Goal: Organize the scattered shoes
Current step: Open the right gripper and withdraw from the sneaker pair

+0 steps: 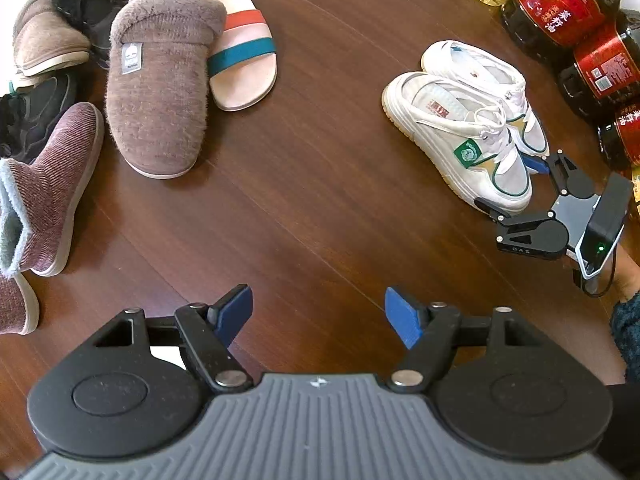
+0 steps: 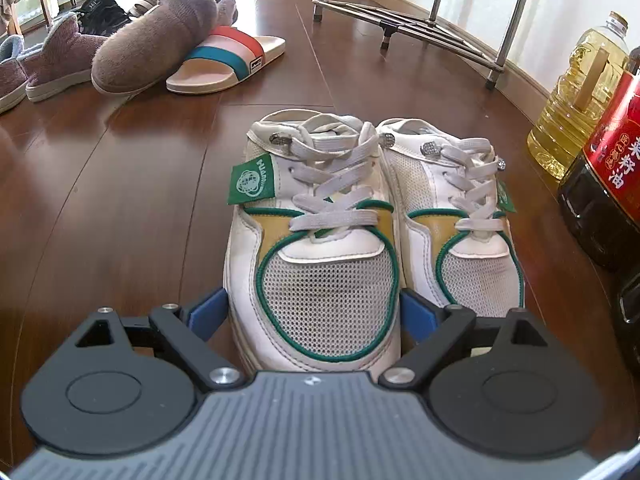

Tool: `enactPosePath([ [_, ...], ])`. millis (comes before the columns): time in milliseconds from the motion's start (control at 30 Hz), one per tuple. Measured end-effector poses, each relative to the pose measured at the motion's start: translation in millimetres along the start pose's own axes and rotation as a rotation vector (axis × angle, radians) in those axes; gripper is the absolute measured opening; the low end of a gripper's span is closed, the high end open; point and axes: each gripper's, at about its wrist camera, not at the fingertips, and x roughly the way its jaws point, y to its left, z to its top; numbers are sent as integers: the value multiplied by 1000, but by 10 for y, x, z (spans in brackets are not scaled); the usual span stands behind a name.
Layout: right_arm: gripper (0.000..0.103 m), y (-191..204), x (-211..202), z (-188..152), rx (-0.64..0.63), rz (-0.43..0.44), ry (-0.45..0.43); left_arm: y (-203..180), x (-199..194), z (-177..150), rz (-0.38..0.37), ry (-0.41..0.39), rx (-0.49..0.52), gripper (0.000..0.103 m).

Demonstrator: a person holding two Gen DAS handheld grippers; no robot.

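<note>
White mesh sneaker straddled by right tool
Toe of white mesh sneaker (image 2: 320,280) is bracketed by right tool (image 2: 314,312), grip unclear; left tool (image 1: 319,312) is held open, empty

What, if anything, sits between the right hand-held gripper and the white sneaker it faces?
Nothing visible. The right hand-held gripper already has the near white sneaker's toe between its blue fingers; the second sneaker lies alongside it.

A wide strip of bare wooden floor (image 1: 320,208) is left open ahead of the left claw (image 1: 319,314). Passage on its left is blocked by heaped slippers (image 1: 160,92), on its right by white sneakers (image 1: 460,136) and oil bottles (image 1: 568,16).
</note>
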Motion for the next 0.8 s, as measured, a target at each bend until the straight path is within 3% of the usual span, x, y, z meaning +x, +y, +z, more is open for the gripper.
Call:
enactPosePath([
  [400,93,49,-24,80,17,-41,13,-68,-16,-14,-14,-21,9,74],
  [500,97,-12,-205,123,128,-43,10,-119,-1,9,-10,-52,23,74],
  [600,98,-147,-492,121,311,-72,27,-298,69,57,60,-164,57,74],
  [800,98,-463,-1003,65,720,-115,100,-579,420,163,196,-236,79,75],
])
